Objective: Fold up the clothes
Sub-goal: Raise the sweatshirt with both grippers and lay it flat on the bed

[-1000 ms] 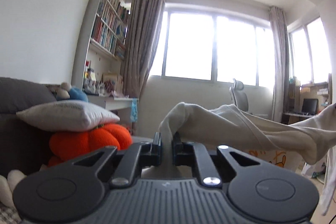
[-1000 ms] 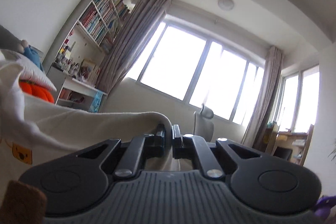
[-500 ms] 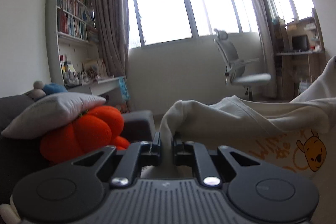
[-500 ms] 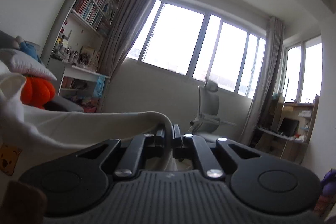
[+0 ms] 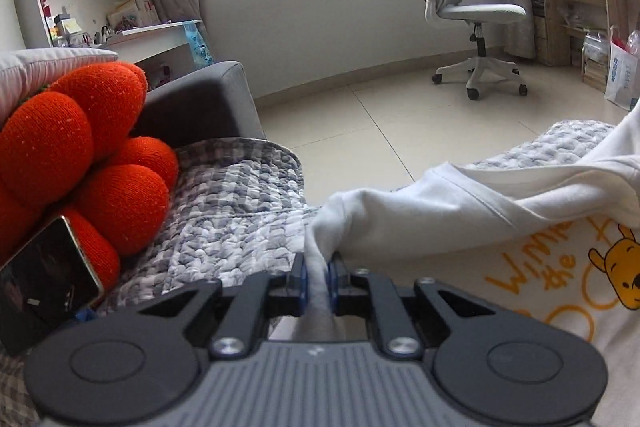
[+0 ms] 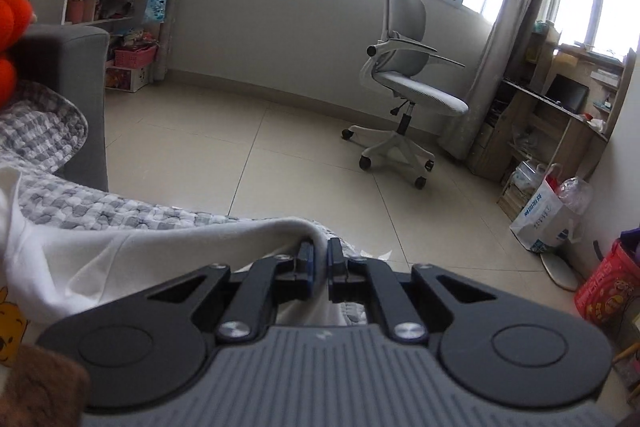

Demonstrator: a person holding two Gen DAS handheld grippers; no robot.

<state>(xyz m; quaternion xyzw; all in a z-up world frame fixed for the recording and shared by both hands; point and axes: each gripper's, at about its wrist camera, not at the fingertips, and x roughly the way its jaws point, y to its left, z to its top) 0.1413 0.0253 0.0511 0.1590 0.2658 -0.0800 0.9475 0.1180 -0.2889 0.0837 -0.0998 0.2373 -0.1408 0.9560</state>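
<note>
A: While both wrist views now look down at floor and sofa where a second ago they showed ceiling and windows, what is the largest thing in reach?

B: Grey quilted sofa cover [image 5: 236,211]. The white T-shirt [image 5: 460,211] lies partly over it, stretched between the two grippers, yellow bear print facing the left camera. Half a second ago the shirt hung in the air in front of the chair.

A: Tongs?

B: Left gripper [image 5: 318,277]: narrow, fingers pinching a bunched fold of the T-shirt. Right gripper [image 6: 319,261]: narrow likewise, shirt edge clamped between its pads.

A: Containers?

B: White shopping bag [image 6: 548,215] on the floor by the desk, contents unclear. Red bag [image 6: 608,291] at the right edge, contents not visible.

A: Smaller items?

B: Orange pumpkin cushion [image 5: 80,155]; a phone [image 5: 44,279], dark screen, leaning against it.
</note>
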